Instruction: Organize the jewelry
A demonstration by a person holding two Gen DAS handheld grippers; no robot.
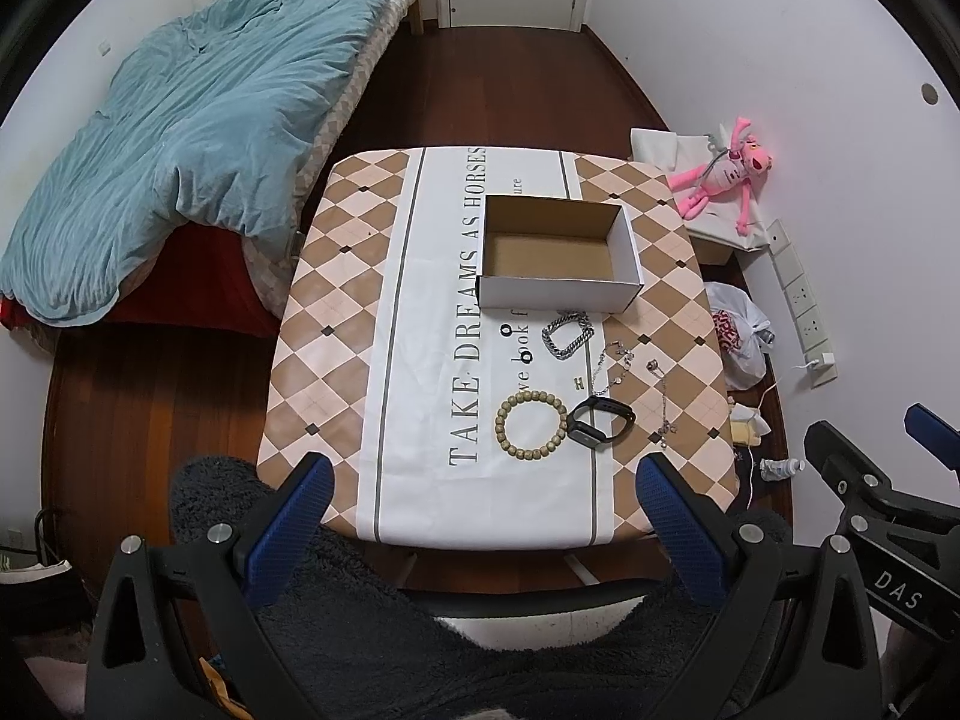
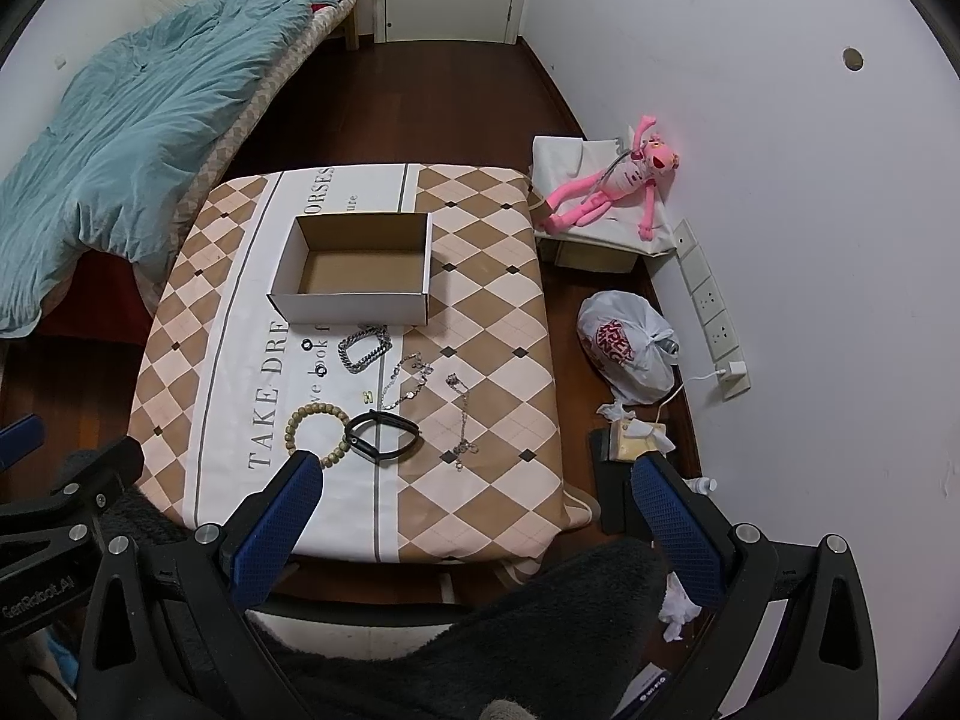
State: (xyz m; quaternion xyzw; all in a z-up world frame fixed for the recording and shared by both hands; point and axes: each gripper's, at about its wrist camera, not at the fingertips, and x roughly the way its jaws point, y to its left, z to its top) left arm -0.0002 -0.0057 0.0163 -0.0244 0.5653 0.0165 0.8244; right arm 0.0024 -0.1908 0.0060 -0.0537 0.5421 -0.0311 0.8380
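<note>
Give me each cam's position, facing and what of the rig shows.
Left wrist: on the left tool, held high off the table's near edge, looking forward and down at the empty cardboard box and jewelry; its own open blue fingers show, plus the right tool at the far right.
Right wrist: on the right tool, same height, further right, facing likewise; its open fingers show, plus the left tool at the left.
Shared: box, bead bracelet, black watch band, chains, bed, pink plush.
</note>
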